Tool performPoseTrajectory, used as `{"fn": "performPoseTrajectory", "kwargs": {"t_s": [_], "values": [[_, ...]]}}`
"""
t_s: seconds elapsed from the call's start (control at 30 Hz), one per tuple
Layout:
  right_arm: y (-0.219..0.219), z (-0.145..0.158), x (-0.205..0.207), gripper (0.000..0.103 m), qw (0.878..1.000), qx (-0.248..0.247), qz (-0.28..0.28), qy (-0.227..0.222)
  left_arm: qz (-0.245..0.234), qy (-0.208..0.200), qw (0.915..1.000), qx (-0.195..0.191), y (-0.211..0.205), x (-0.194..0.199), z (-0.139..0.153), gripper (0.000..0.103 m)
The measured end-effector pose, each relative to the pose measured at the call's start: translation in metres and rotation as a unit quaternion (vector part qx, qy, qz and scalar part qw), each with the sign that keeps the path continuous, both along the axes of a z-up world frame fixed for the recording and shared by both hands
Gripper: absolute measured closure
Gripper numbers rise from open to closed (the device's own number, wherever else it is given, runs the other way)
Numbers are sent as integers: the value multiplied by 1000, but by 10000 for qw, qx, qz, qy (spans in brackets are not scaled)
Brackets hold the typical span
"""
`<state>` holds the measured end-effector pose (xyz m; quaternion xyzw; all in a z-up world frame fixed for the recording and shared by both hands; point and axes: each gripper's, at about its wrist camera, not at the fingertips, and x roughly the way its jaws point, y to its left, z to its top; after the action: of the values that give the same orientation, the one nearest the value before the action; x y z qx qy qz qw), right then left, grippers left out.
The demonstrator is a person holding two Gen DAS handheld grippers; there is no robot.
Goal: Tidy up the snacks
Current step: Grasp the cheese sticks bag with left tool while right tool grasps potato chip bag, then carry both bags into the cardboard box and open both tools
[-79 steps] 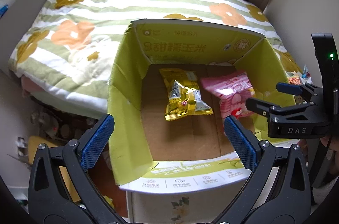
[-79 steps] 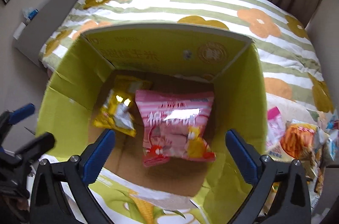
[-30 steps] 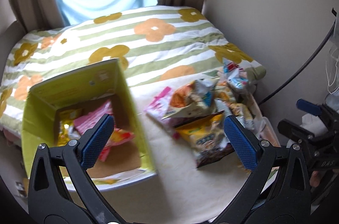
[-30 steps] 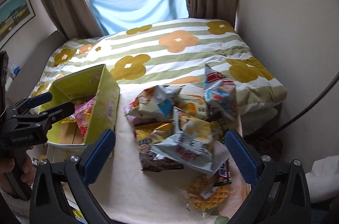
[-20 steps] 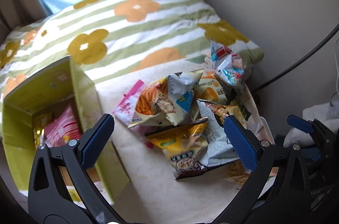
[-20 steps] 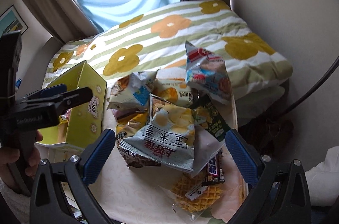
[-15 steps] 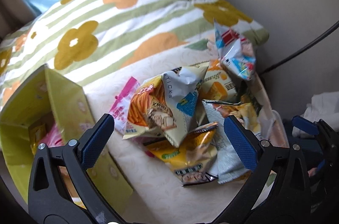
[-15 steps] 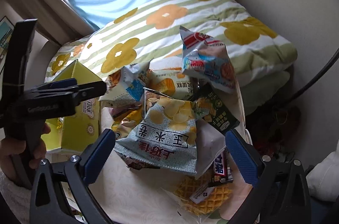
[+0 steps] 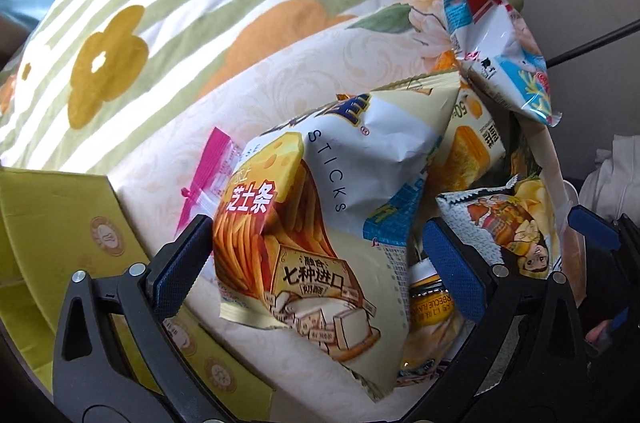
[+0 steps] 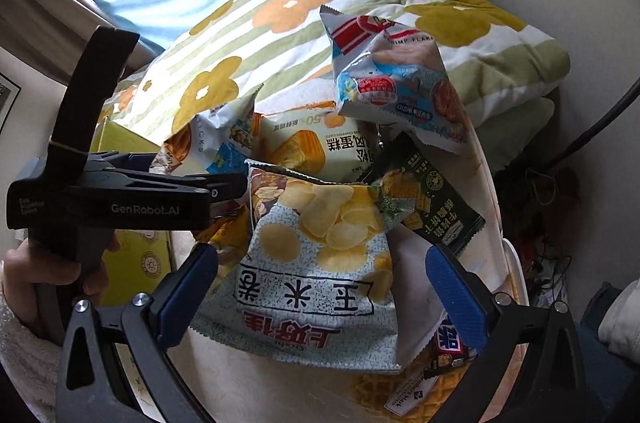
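Both hand-held grippers had swung from the yellow cardboard box point(image 9: 60, 223) to the snack pile mid-counter, left hand-held gripper point(image 9: 316, 263) open around the white cheese-sticks bag point(image 9: 320, 207), right hand-held gripper point(image 10: 320, 287) open over the pale potato-chip bag point(image 10: 316, 263); next pick likely.

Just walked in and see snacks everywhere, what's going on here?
A person is sorting a pile of snack bags into a yellow cardboard box. The left hand-held gripper is open around the cheese sticks bag, not yet closed on it. The right hand-held gripper is open too, hovering at the potato chip bag. Neither bag is gripped yet; the rest of the pile sits untouched beside the box.
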<state>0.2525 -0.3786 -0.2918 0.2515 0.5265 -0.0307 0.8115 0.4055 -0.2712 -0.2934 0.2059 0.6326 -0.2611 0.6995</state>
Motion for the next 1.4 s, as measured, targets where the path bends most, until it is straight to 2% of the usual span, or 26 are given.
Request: {"fn": "performPoseTrajectory", "kwargs": {"t_s": [0.07, 0.2, 0.23, 0.43, 0.53, 0.77, 0.83, 0.87, 0.93, 1.0, 1.1, 1.2, 1.4], "values": [[-1, -3, 1, 0, 10000, 25, -40, 38, -10, 52, 10000, -4, 1, 2, -4, 7], [-3, -10, 4, 0, 9999, 95, -65, 121, -5, 113, 9998, -149, 5, 3, -6, 9], [-3, -11, 4, 0, 9998, 109, -63, 133, -1, 141, 9997, -202, 5, 3, -6, 22], [-1, -15, 8, 0, 9998, 128, -16, 168, 33, 116, 9996, -258, 6, 0, -4, 26], [1, -15, 10, 0, 9997, 164, -8, 179, 72, 24, 9996, -281, 11, -3, 2, 41], [2, -23, 14, 0, 9992, 306, 26, 236, 277, 21, 9985, -473, 22, -1, 13, 45], [4, -24, 16, 8, 9991, 350, 85, 223, 292, 12, 9983, -499, 23, -2, 15, 45], [5, -24, 16, 17, 9989, 391, 114, 225, 301, 1, 9982, -515, 23, -3, 17, 45], [8, -25, 17, 20, 9988, 388, 139, 251, 313, -14, 9982, -519, 24, -5, 19, 45], [10, -25, 17, 31, 9987, 391, 182, 260, 344, -47, 9980, -532, 26, -7, 23, 45], [12, -24, 15, 40, 9984, 455, 211, 263, 427, -97, 9974, -570, 29, -9, 29, 45], [11, -20, 12, 46, 9983, 496, 223, 196, 519, -185, 9966, -605, 34, -11, 37, 45], [6, 3, 6, 49, 9986, 397, 341, -102, 793, -432, 9931, -753, 44, -21, 65, 45]]}}
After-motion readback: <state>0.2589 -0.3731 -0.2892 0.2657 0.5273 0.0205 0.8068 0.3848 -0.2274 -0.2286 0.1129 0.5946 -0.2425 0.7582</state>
